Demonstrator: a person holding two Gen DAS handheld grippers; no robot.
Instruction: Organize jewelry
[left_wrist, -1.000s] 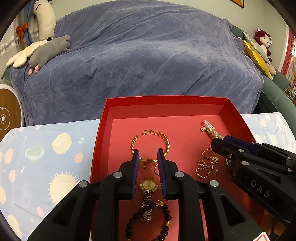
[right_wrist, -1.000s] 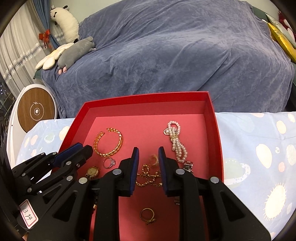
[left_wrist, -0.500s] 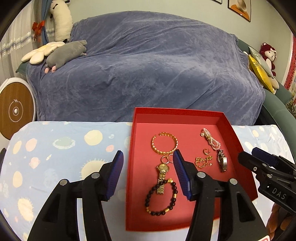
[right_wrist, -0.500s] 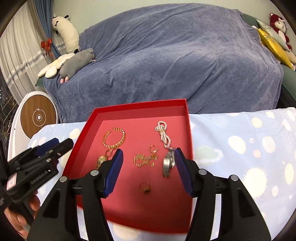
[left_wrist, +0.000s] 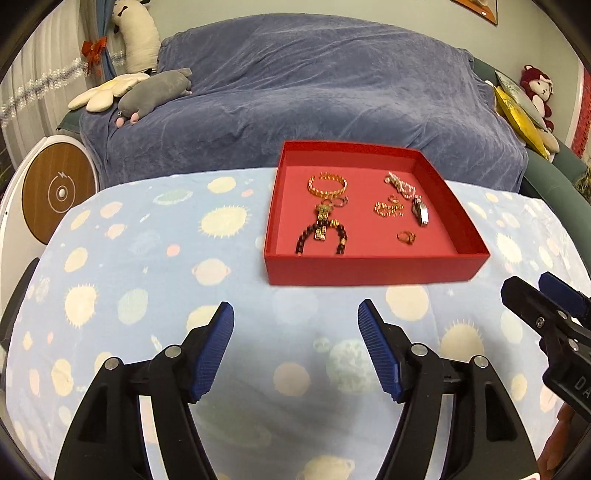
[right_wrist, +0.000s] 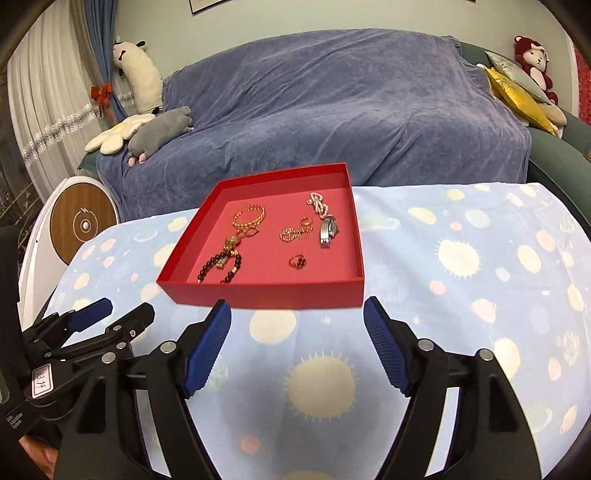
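You are holding the left gripper (left_wrist: 295, 325) and right gripper (right_wrist: 297, 323) spread wide, empty; reaching carelessly risks tangling the gold chain (right_wrist: 293, 233) at the red tray's (right_wrist: 266, 293) centre.

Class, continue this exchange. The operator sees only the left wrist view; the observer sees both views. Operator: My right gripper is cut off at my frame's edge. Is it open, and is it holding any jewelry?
Observer: The right gripper is wide open and empty, on the near side of the red cardboard tray.
Operator: Any marking on the body of my left gripper?
Observer: Yes, a small white label reading 13.14 sits on its side.
Operator: What is below that label?
Observer: Part of the hand holding that gripper shows at the bottom edge.
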